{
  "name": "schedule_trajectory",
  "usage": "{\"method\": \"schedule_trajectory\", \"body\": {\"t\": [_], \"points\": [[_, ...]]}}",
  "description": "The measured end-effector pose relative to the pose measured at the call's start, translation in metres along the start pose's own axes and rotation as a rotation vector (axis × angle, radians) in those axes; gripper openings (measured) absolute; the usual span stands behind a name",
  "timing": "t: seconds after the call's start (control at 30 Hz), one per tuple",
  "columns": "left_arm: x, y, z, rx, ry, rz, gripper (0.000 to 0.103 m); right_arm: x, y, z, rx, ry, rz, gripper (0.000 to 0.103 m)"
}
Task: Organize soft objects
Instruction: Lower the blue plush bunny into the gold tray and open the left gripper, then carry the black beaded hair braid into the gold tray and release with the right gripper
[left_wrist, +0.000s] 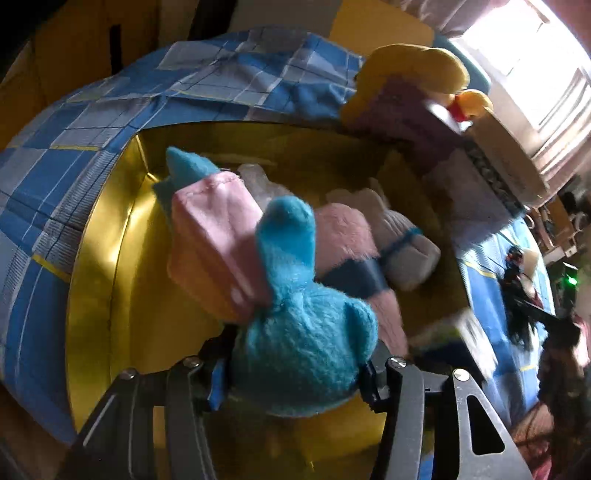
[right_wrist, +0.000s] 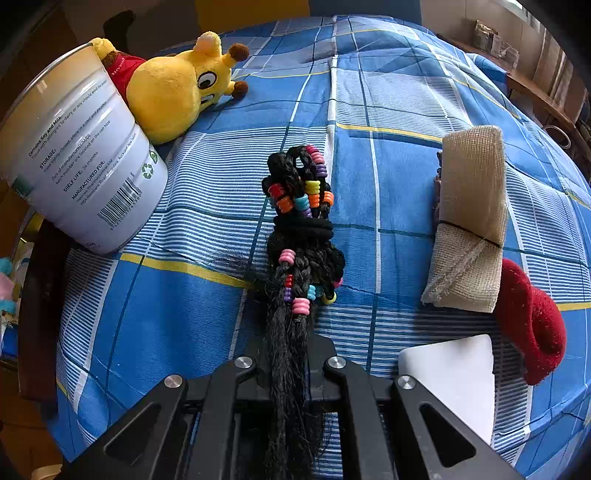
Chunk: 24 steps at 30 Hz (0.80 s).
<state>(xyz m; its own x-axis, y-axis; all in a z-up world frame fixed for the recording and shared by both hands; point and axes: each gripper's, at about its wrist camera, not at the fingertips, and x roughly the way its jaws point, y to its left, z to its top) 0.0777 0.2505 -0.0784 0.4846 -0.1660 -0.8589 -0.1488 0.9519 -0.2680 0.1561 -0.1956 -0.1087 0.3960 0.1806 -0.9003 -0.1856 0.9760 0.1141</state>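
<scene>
The blue plush toy (left_wrist: 295, 332), clasped by the left hand-held gripper (left_wrist: 295, 380), is poised over the gold tin (left_wrist: 107, 258) at frame centre for release, while the right hand-held gripper (right_wrist: 291, 373) is clenched on the beaded black braid (right_wrist: 299, 229).

1. On the bed (right_wrist: 369, 110), the braided hairpiece (right_wrist: 301, 229) lies in the middle.
2. A tin (right_wrist: 85, 155) stands at its left, with the plush giraffe (right_wrist: 173, 92) leaning against it from behind.
3. At right lies a bandage roll (right_wrist: 469, 218), a sock (right_wrist: 532, 325) just beside it.
4. The plush bird (left_wrist: 295, 332) sits over an open tub (left_wrist: 110, 258) holding rolled socks (left_wrist: 402, 240).
</scene>
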Motion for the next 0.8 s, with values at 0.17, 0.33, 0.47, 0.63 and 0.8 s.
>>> {"method": "schedule_trajectory", "body": {"t": [0.17,0.33,0.47,0.63,0.8], "points": [[0.017,0.005,0.016,-0.034,0.021,0.058,0.063,0.000,-0.001,0.000,0.003,0.000,0.002,0.007],[0.015,0.006,0.013,-0.061,0.009,0.071,0.073,0.000,-0.001,0.000,0.010,-0.002,-0.001,0.007],[0.003,-0.001,0.002,-0.047,-0.029,0.092,0.084,0.001,-0.003,0.001,0.033,-0.005,0.003,0.006],[-0.017,0.000,-0.014,-0.048,-0.095,0.118,0.089,0.001,-0.004,0.002,0.055,-0.012,-0.007,0.006],[-0.040,-0.001,-0.033,-0.037,-0.160,0.111,0.089,0.000,-0.006,0.013,0.122,-0.010,-0.026,0.008]]}}
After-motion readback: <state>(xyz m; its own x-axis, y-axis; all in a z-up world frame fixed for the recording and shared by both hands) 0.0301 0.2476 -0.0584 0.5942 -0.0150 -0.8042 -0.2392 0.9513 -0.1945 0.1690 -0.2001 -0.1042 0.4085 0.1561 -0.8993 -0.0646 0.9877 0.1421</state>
